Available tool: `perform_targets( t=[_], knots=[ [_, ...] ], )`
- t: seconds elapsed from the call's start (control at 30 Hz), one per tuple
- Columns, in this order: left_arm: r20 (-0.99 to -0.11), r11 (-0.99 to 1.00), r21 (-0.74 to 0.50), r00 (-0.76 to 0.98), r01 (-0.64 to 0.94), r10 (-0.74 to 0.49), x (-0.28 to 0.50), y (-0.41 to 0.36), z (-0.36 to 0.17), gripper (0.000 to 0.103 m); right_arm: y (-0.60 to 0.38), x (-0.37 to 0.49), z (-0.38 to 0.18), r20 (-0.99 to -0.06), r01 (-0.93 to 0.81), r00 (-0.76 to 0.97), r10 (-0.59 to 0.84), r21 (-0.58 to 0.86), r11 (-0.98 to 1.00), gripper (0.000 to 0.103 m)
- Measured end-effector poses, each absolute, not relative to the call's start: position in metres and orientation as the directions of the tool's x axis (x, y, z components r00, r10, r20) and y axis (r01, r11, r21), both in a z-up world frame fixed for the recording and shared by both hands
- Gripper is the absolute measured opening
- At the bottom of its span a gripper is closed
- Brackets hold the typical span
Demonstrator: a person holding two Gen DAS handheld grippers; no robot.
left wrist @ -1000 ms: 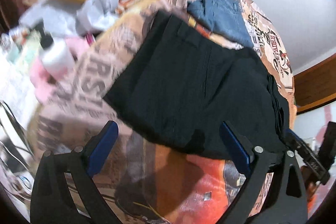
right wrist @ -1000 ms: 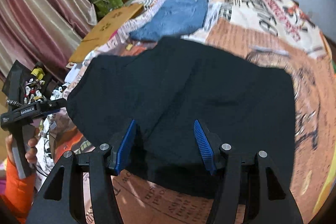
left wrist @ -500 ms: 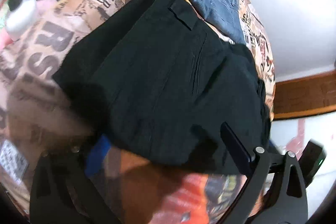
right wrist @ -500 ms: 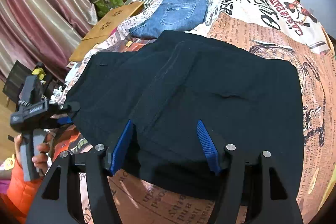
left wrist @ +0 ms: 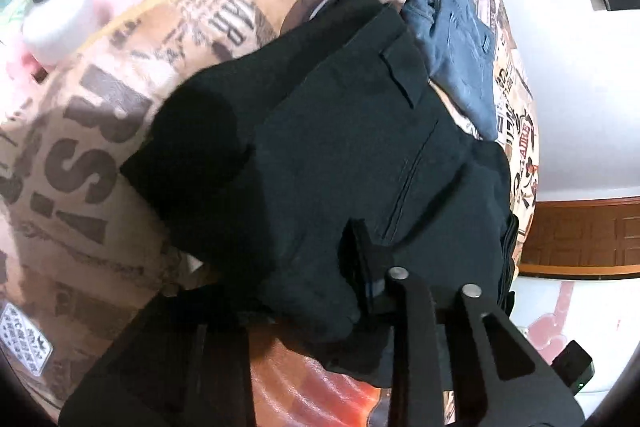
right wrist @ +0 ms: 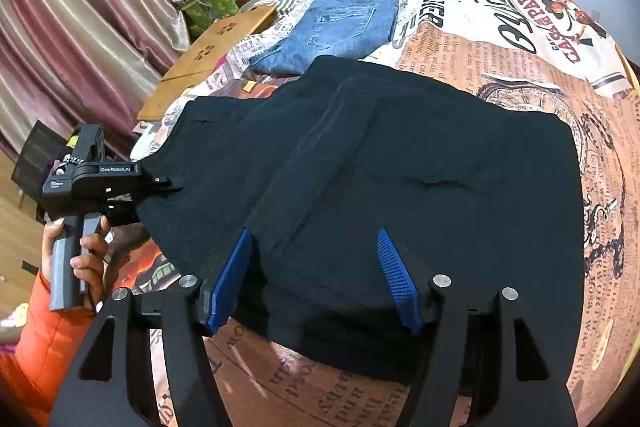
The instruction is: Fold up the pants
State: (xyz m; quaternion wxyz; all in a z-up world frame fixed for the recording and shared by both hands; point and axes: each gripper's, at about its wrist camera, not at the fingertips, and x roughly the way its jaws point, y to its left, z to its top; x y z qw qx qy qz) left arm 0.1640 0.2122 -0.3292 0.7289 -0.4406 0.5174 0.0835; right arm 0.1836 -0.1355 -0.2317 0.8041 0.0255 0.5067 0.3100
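The right gripper (right wrist: 316, 275) is nearest in its own view. Its jaws stand open over the near edge of the black pants (right wrist: 400, 187), one blue pad at each side of a stretch of cloth, and the pads do not press on it. The pants lie folded on a bed (right wrist: 500, 39) with a cover printed like old newspapers, and they fill the middle of the cover.

The left gripper (left wrist: 360, 291) has just been closing its jaws, and in its own view dark cloth is bunched between them at the corner of the pants; the jaws grip this corner. From the right view the same gripper (right wrist: 168, 183) meets the left edge of the pants, and a hand (right wrist: 80, 251) with an orange sleeve (right wrist: 44, 343) holds its handle.

Behind the black pants lie folded blue jeans (right wrist: 344, 23), just beside their far edge. Further left a flat cardboard sheet (right wrist: 212, 59) rests at the side of the bed. Behind it stands a striped curtain (right wrist: 72, 19).
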Motion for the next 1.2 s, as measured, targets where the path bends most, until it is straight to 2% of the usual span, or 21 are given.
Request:
perform_targets(
  t=[0.2, 0.5, 0.77, 0.9, 1.07, 1.2],
  knots=[
    [-0.85, 0.741, -0.46, 0.484, -0.49, -0.207, 0.171, 0.191, -0.281, 0.017, -0.155, 0.184, -0.225, -0.788, -0.43, 0.324, 0.524, 0.371, 0.823, 0.062],
    [-0.747, 0.888, -0.384, 0.651, -0.253, -0.137, 0.199, 0.131, -0.166, 0.017, -0.225, 0.178, -0.206, -0.766, -0.315, 0.448, 0.461, 0.347, 0.883, 0.062],
    [-0.677, 0.926, -0.377, 0.687, -0.017, -0.263, 0.233, 0.052, -0.112, 0.017, -0.28, 0.179, -0.233, -0.828, -0.185, 0.458, 0.324, 0.268, 0.946, 0.062],
    [-0.673, 0.92, -0.384, 0.657, 0.082, -0.34, 0.251, 0.008, -0.104, 0.017, -0.286, 0.176, -0.253, -0.838, -0.174, 0.427, 0.339, 0.292, 0.94, 0.062],
    [-0.687, 0.883, -0.423, 0.563, 0.205, -0.46, 0.275, -0.053, -0.111, 0.017, -0.287, 0.175, -0.251, -0.831, -0.182, 0.432, 0.352, 0.302, 0.936, 0.063],
    [-0.734, 0.864, -0.406, 0.456, 0.299, -0.503, 0.284, -0.115, -0.141, 0.017, -0.288, 0.17, -0.252, -0.824, -0.187, 0.436, 0.362, 0.311, 0.932, 0.063]
  ],
)
